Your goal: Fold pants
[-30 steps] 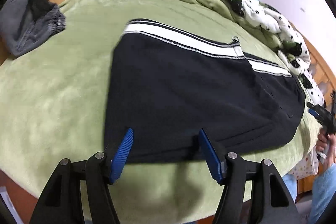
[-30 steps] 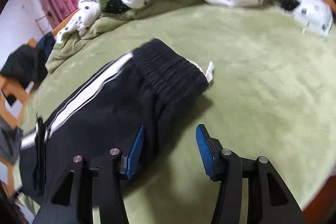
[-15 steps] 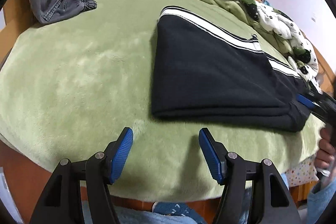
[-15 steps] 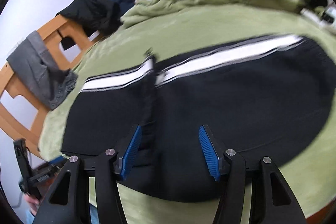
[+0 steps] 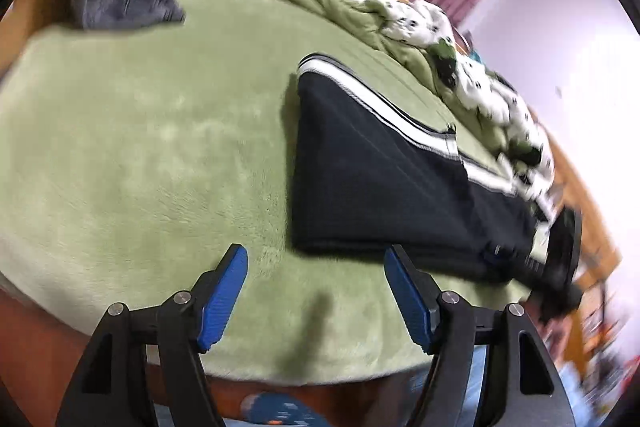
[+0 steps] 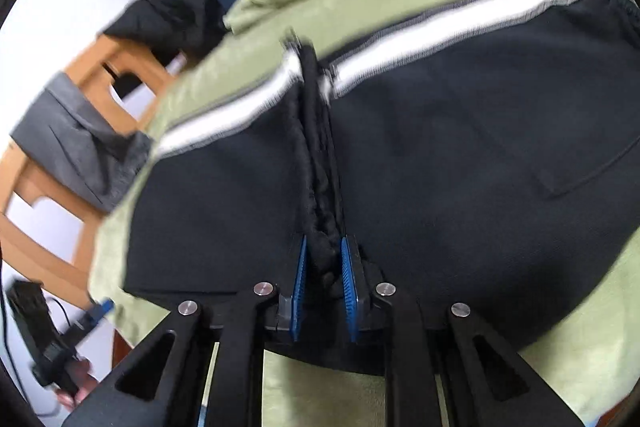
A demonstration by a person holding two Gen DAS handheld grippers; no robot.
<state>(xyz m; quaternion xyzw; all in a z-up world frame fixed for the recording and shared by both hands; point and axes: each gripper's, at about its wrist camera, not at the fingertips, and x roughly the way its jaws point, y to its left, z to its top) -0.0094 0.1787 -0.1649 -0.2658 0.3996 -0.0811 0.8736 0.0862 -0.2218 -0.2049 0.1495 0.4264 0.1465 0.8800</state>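
Black pants (image 6: 460,155): right gripper (image 6: 324,267) clamped on, seemingly, their bunched edge; left gripper (image 5: 316,283) apart.

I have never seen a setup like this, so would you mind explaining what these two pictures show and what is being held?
A person holds a two-finger clamp in each hand; a fisheye camera on each looks along its blue fingers. The left view shows the left gripper, open over the green blanket, empty, beside the black pants with a white stripe. The right view shows the right gripper, whose jaws have just closed on a bunched ridge of the pants. A spotted quilt lies behind.
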